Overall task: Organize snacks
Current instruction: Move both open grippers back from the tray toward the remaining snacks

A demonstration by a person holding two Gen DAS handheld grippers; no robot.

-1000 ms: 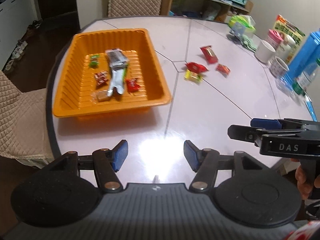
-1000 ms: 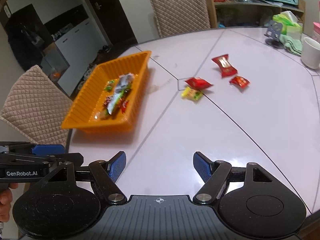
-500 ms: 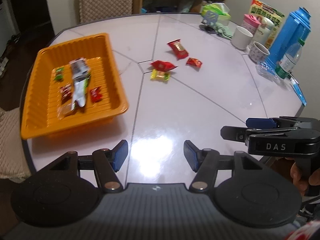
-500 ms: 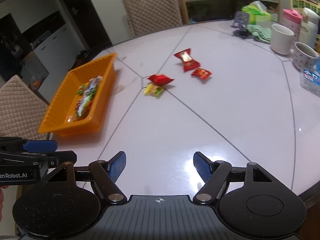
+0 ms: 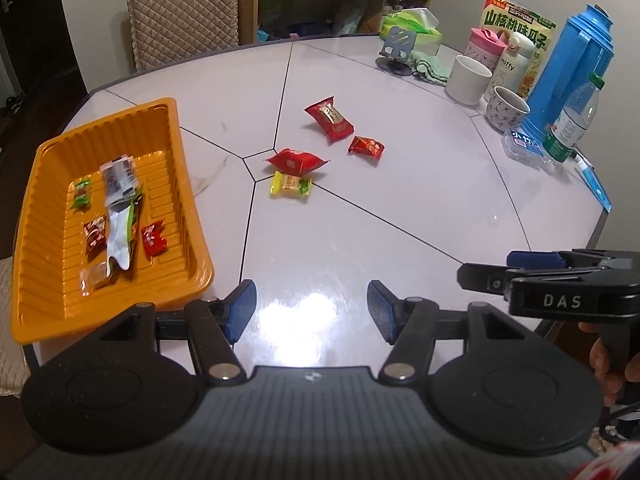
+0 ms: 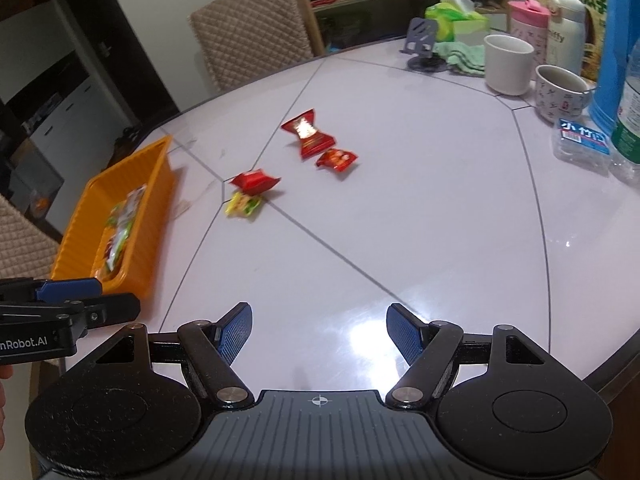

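Four wrapped snacks lie loose near the middle of the table [image 5: 400,232], outside the orange tray [image 5: 192,216].

- Yellow candy [image 5: 291,185] at the centre of the left wrist view, touching or just under the edge of a red packet [image 5: 295,160] at its 12 o'clock.
- Long red packet [image 5: 329,119] at 1 o'clock from that pair; a small red packet [image 5: 365,147] just beside it at its 4 o'clock.
- All four lie flat. The same group shows in the right wrist view, a little blurred.

Tray: at 9 o'clock in the left wrist view, near the table's edge. It holds a silver-and-green pouch [image 5: 120,216], a small green candy [image 5: 82,196], two small red candies and a pale wrapped piece near the front wall. No sorting by kind is evident inside it.

Judgement: task partly done. Several snacks are in the tray, four are left on the table, and none is in hand.

Grippers:
- Left gripper [image 5: 311,308]: blue pads apart, nothing between them, over bare table at 6 o'clock from the loose snacks.
- Right gripper [image 6: 319,332]: pads apart, empty, likewise short of the snacks.
- Each shows side-on at the edge of the other's view.

Surroundings: cups, a blue flask, a water bottle and a snack box stand at 2 o'clock, well apart from the snacks. A quilted chair is at 11 o'clock.
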